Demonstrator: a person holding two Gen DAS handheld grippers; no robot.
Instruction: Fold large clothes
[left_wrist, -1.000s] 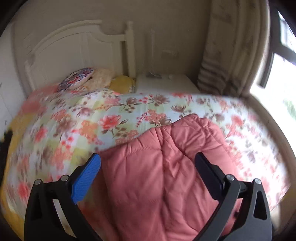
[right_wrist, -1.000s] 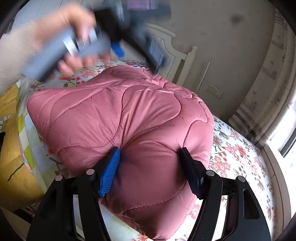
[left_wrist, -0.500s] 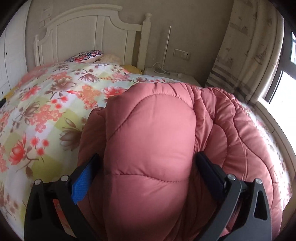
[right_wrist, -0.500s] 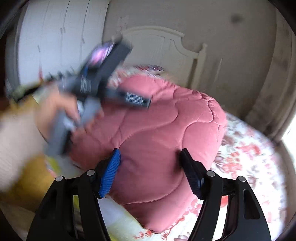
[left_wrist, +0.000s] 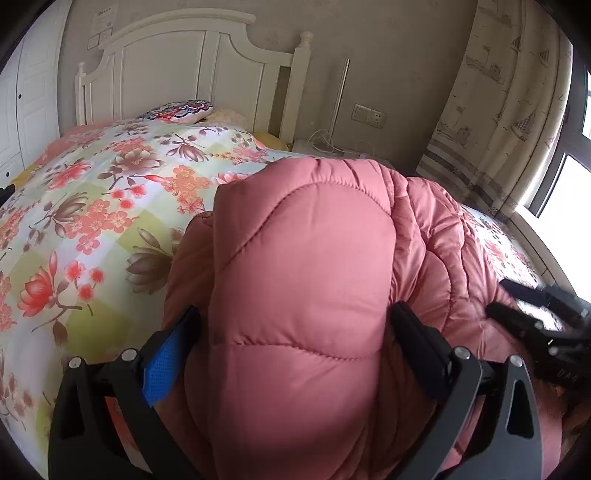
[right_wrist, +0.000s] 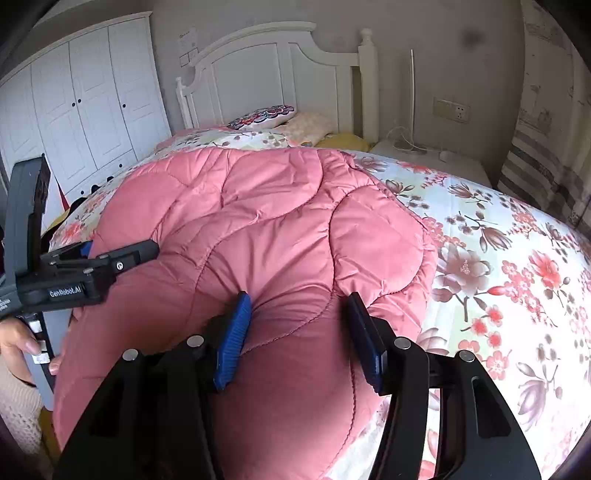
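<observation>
Pink quilted padding, puffy with curved stitch lines, makes up the jacket (right_wrist: 266, 236), which lies bunched on the bed's flowered cover (right_wrist: 509, 266). The left tool (left_wrist: 295, 332) is clamped on a thick, rounded fold of the jacket, which bulges between its fingers. The right tool (right_wrist: 299, 325) pinches a smaller stitched fold near the jacket's edge. Behind stand a white panelled headboard (left_wrist: 192, 66), patterned pillows (right_wrist: 266, 116) and a white wardrobe (right_wrist: 85, 103).
</observation>
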